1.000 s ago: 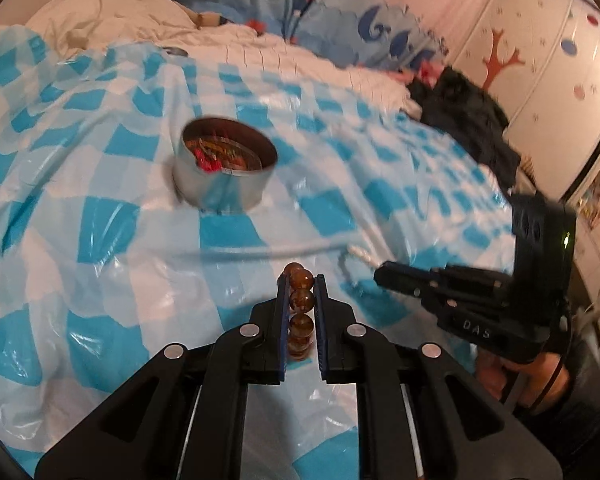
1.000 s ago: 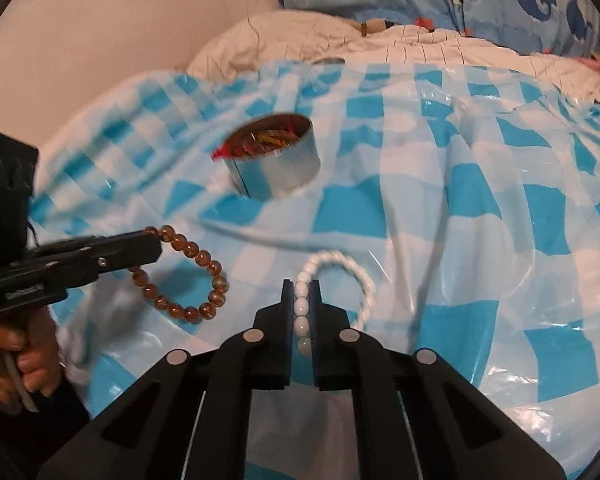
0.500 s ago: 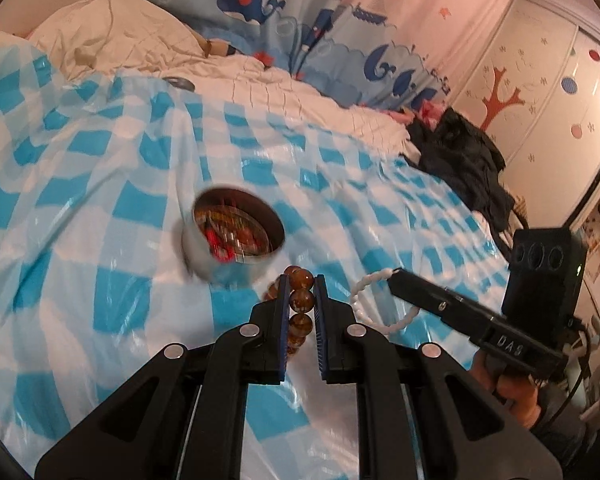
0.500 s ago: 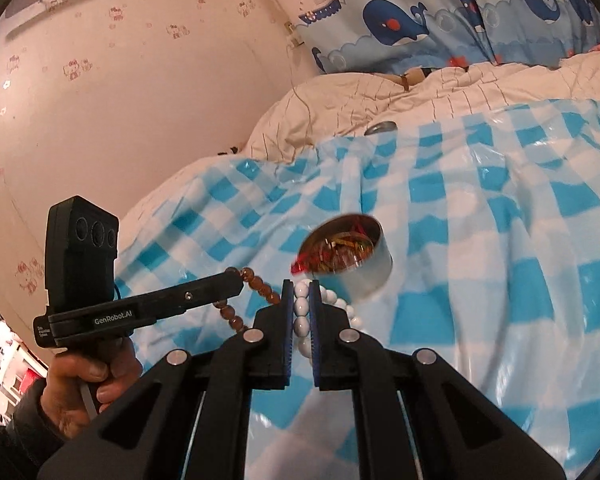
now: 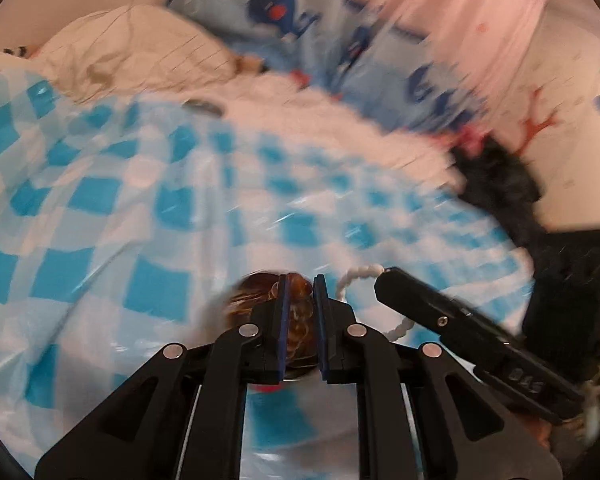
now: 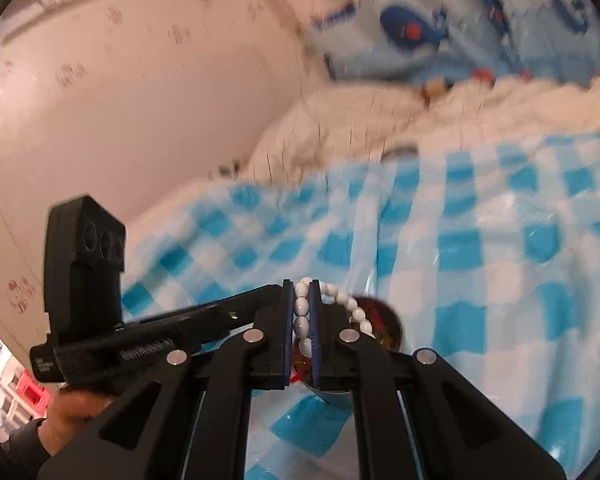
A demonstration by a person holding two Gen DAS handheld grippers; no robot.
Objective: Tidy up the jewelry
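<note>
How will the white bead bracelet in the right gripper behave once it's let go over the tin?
Probably floppy: the white bead bracelet is pinched at a few beads by the right gripper, and the free loop droops toward the round metal tin. It looks light for its size. The smooth, rounded beads could slip or roll, so it may snag on the tin's rim.

Bed covered by glossy blue-and-white checked sheet (image 5: 148, 216), wrinkled and reflective. Round metal tin (image 6: 388, 328) resting directly on sheet (contents reddish, blurred). White quilted bedding (image 6: 480, 116) beyond sheet's far edge, whale-print blue fabric (image 5: 284, 12) behind it. Dark clothing (image 5: 496, 184) heaped at right edge
</note>
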